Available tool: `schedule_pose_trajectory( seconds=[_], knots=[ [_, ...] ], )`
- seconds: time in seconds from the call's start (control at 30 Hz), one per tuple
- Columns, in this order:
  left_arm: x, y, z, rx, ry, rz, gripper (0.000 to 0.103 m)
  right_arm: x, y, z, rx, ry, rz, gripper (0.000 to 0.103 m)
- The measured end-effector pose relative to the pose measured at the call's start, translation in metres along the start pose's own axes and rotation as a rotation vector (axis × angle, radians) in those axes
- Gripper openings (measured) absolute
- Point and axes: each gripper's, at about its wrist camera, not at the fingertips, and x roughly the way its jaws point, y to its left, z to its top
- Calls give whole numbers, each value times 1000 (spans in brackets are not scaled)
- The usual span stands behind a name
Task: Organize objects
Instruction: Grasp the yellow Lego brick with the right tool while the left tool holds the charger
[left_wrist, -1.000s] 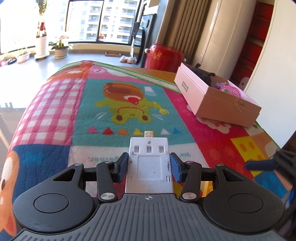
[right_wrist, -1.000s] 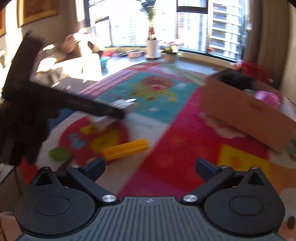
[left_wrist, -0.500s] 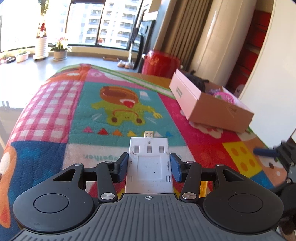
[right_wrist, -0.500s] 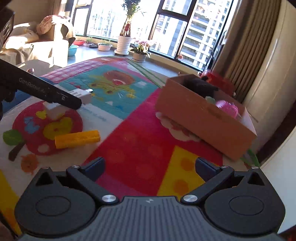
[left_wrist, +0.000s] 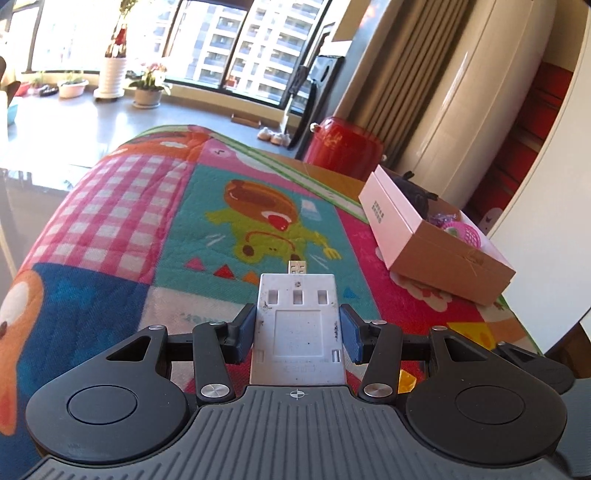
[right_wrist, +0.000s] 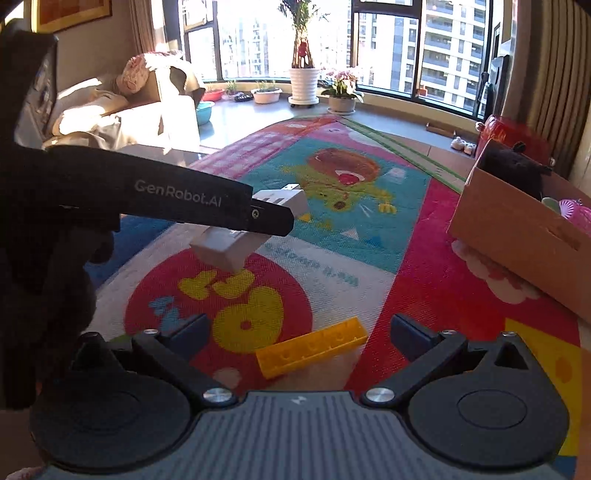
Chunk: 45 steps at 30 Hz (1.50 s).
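Left gripper (left_wrist: 297, 328): blue pads closed on the sides of a white USB adapter (left_wrist: 297, 325), which is carried clear above the patterned play mat (left_wrist: 122, 206), metal plug pointing far. In the right wrist view the adapter (right_wrist: 255, 229) is seen tilted, near end lower.

Right gripper (right_wrist: 299, 332): jaws spread wide, nothing held; a yellow building brick (right_wrist: 312, 347) lies on the mat between and just beyond the fingers.

Cardboard box (left_wrist: 439, 251) sits at the far right on the mat, already holding a dark soft item and a pink toy (left_wrist: 467, 233).

Risks, as judged: the adapter is pinched only along narrow smooth edges, so slippage or rotation is likely if it is swung quickly toward the box. The box wall could be clipped by the protruding plug. The brick lies askew, so it could be pushed aside rather than gripped.
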Motion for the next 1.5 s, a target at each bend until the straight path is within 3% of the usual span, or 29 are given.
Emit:
schedule_pose_trajectory(
  seconds=[0.2,0.33,0.4,0.47,0.6,0.63,0.73,0.77,0.9,1.07,1.1,1.23,1.3,1.5],
  knots=[
    [-4,-3,-2,14,10,-20,53,-16,-24,-18,-62,11,-98,103],
    [-4,-4,-4,3,13,-25,53,-36,-57,-33,-71,-6,-332,103],
    [-4,-7,-6,15,14,-35,53,-47,-66,-38,-80,-31,-396,103],
    [-4,-12,-8,35,18,-36,53,-56,-74,-37,-39,-37,-358,103],
    [-3,-16,-11,51,26,-39,53,-55,-74,-32,48,-33,-202,103],
    [-4,-16,-12,53,25,-36,53,-51,-73,-30,75,-26,-181,99],
    [-6,-15,-12,48,19,-29,53,-37,-71,-27,180,2,-107,76],
    [-7,-14,-12,47,17,-28,53,-33,-69,-26,201,4,-103,69],
    [-9,-10,-12,46,16,-29,53,-27,-54,-26,97,-7,-168,67],
    [-7,-6,-13,27,19,-33,53,-28,-72,-26,43,-39,-424,67],
    [-7,-6,-14,29,21,-35,53,-30,-79,-25,65,-41,-425,67],
    [-5,-10,-16,54,27,-26,53,-40,-89,-23,159,-43,-249,75],
    [-4,-12,-17,63,29,-20,53,-36,-86,-20,166,-32,-202,75],
    [-5,-17,-20,93,38,9,53,-7,-72,-8,187,-16,-187,75]
  ],
)
